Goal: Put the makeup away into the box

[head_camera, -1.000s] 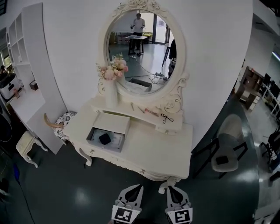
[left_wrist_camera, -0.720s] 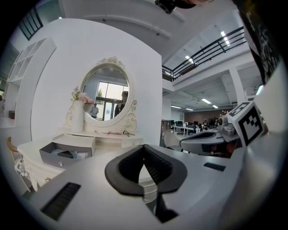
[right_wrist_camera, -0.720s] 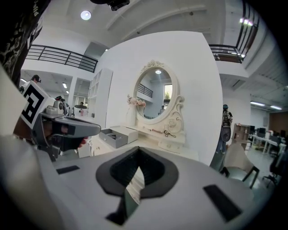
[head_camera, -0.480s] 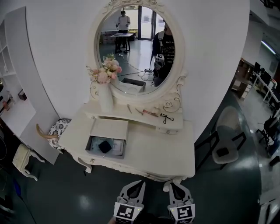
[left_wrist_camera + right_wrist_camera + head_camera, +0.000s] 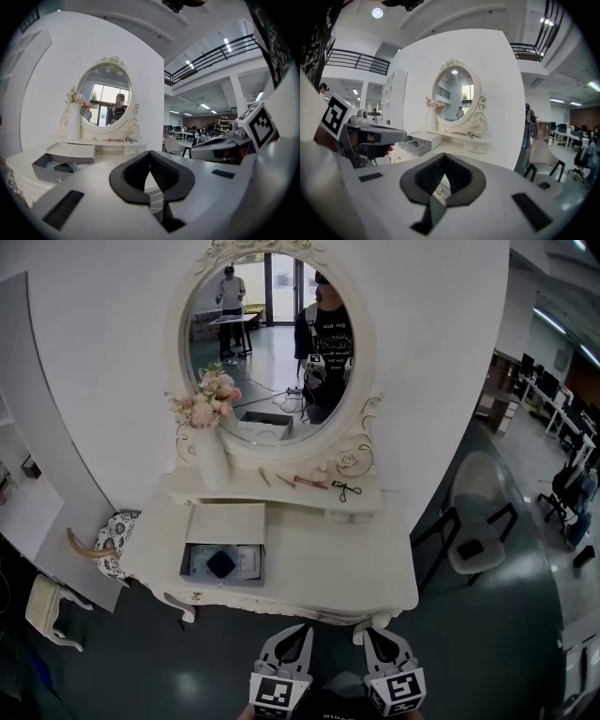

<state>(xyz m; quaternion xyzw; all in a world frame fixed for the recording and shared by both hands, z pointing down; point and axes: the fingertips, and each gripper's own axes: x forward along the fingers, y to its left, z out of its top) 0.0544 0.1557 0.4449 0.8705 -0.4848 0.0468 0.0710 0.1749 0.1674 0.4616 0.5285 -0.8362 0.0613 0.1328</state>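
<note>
The open grey box (image 5: 187, 576) sits on the left of the white dressing table (image 5: 328, 568), its lid (image 5: 227, 523) lying back behind it and a black item (image 5: 220, 563) inside. On the raised shelf (image 5: 281, 497) lie a black eyelash curler (image 5: 345, 489), a pink pencil (image 5: 310, 483) and two small sticks (image 5: 265, 477). My left gripper (image 5: 299, 631) and right gripper (image 5: 369, 635) hang short of the table's front edge, both shut and empty. In the left gripper view the left gripper (image 5: 150, 153) points at the box (image 5: 51, 165). In the right gripper view the right gripper (image 5: 443, 157) faces the curler (image 5: 474, 135).
A white vase of pink flowers (image 5: 208, 442) stands on the shelf's left end under the oval mirror (image 5: 272, 343), which reflects a person. A chair (image 5: 473, 545) stands right of the table, a patterned stool (image 5: 111, 538) left of it, beside a white shelf unit (image 5: 37, 474).
The head view has swung, so the table now sits more square-on and a person shows in the mirror. Both grippers stay shut at the bottom edge, slightly further right.
</note>
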